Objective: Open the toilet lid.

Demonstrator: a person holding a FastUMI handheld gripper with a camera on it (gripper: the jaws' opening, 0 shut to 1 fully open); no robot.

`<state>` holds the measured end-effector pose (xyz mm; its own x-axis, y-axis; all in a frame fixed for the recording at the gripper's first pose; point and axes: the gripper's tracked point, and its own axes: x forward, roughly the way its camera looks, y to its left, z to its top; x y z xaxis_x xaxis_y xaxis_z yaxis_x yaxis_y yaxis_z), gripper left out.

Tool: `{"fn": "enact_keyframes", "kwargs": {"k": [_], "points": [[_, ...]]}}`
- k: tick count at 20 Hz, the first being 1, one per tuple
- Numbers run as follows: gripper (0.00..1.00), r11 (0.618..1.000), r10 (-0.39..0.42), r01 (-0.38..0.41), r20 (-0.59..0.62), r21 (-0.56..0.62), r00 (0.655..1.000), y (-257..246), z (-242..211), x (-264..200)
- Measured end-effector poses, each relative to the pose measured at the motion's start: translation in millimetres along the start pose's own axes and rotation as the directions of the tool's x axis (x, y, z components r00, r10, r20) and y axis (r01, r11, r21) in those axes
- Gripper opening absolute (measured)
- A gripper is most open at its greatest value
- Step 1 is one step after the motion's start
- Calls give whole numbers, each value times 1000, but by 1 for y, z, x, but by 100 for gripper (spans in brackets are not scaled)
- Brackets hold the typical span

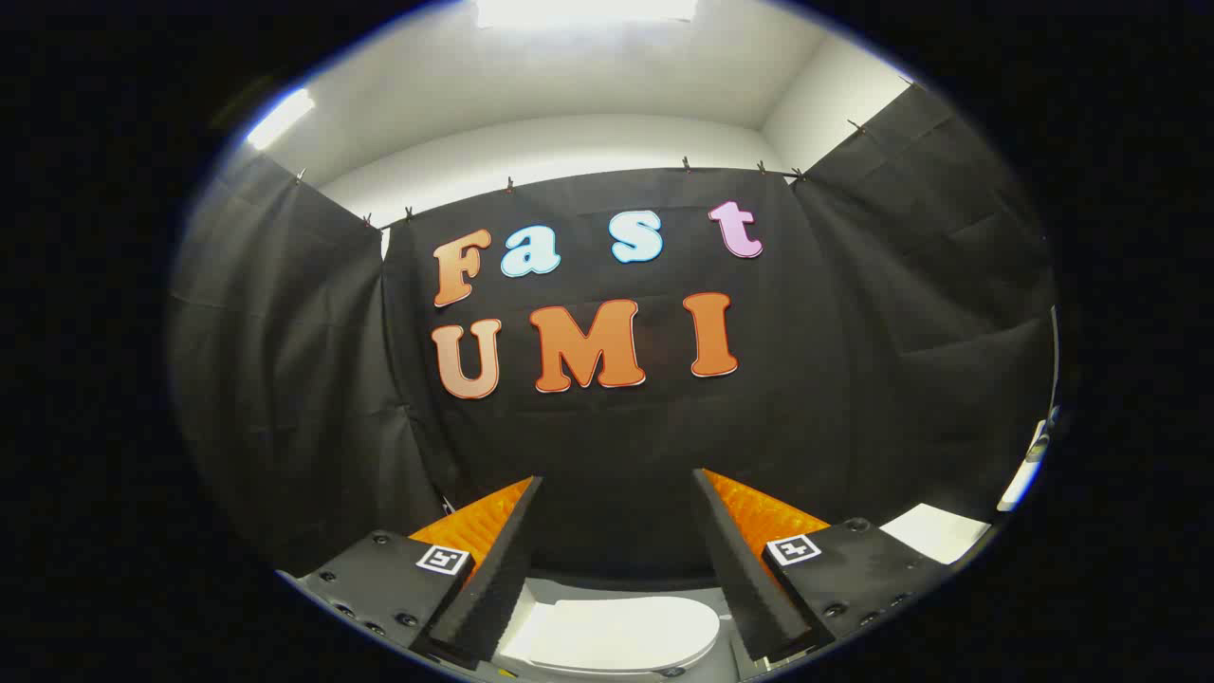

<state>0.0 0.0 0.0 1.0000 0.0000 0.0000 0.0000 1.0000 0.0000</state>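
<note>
Hanging behind everything, the black cloth wall (854, 360) stands well beyond the fingers. Below and between the fingertips lies the white toilet lid (621, 634), closed flat on the toilet (545, 593), its long axis running crosswise to the fingers with the rounded end toward the right finger. The gripper (616, 484) is spread wide, clear above the lid and touching nothing.
</note>
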Motion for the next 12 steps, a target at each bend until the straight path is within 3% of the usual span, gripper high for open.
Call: {"fn": "enact_keyframes", "kwargs": {"k": [12], "points": [[98, 1000, 23, -22, 41, -22, 999, 0, 1, 1]]}}
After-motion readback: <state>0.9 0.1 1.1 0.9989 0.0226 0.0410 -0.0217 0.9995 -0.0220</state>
